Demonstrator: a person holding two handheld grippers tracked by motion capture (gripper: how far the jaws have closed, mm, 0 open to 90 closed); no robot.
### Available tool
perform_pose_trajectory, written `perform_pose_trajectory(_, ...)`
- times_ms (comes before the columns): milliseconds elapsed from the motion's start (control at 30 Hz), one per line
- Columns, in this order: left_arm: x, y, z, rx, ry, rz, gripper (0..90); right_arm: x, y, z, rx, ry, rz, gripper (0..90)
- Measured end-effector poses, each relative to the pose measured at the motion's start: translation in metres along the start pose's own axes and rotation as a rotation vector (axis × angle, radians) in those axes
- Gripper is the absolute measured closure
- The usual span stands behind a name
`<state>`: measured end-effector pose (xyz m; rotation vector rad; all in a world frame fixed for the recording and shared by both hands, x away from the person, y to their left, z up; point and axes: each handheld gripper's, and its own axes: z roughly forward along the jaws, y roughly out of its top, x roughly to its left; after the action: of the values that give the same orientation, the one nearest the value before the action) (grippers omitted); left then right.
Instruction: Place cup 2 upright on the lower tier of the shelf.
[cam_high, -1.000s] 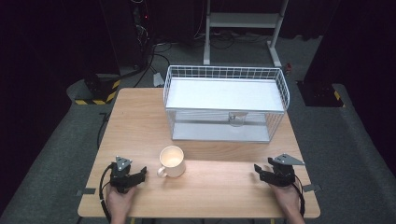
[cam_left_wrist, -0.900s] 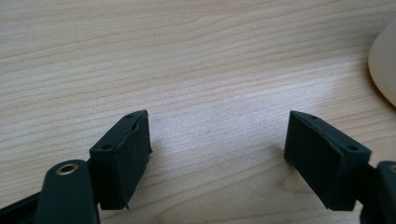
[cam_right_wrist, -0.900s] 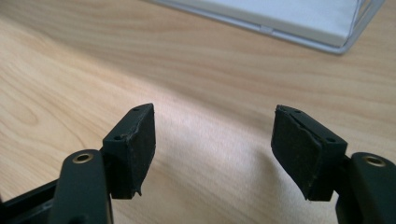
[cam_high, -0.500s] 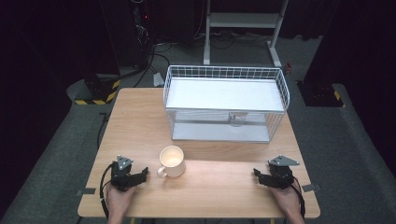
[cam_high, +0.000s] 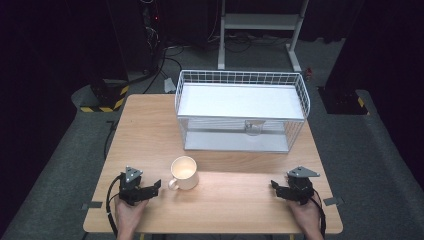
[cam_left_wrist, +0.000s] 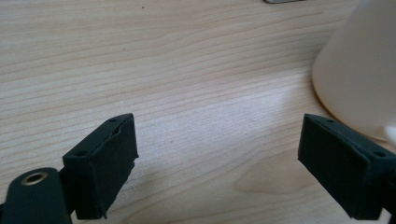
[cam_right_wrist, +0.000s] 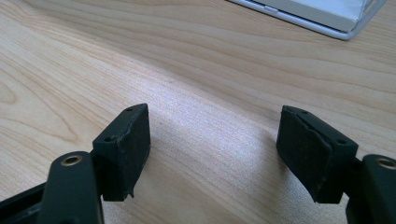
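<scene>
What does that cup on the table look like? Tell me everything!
The mug is cream-coloured, smooth and glossy, like ceramic. It stands upright on the wooden table, its round mouth facing up, and looks empty inside. A small handle sticks out at its lower left, toward the left gripper, whose open fingers sit close beside it without touching. In the left gripper view its pale, slanting side shows at the right edge.

One cream mug (cam_high: 184, 172) counted at 6 o'clock on table (cam_high: 150, 130); one white wire basket (cam_high: 242, 111) at 12 o'clock; two grippers noted, left gripper (cam_high: 156, 186), right gripper (cam_high: 273, 184).
</scene>
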<state>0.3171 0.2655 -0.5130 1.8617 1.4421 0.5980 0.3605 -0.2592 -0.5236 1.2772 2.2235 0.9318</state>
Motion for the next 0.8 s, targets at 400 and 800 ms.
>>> perform_pose_trajectory(400, -0.013, -0.004, -0.024, -0.03, -0.061, 0.03, 9.9, 0.0, 0.0, 0.0, 0.0, 0.0, 0.002, 26.2)
perform_pose_trajectory(800, -0.032, -0.009, -0.032, -0.011, -0.115, 0.069, 6.4, 0.0, 0.0, 0.0, -0.001, 0.0, 0.001, 26.1)
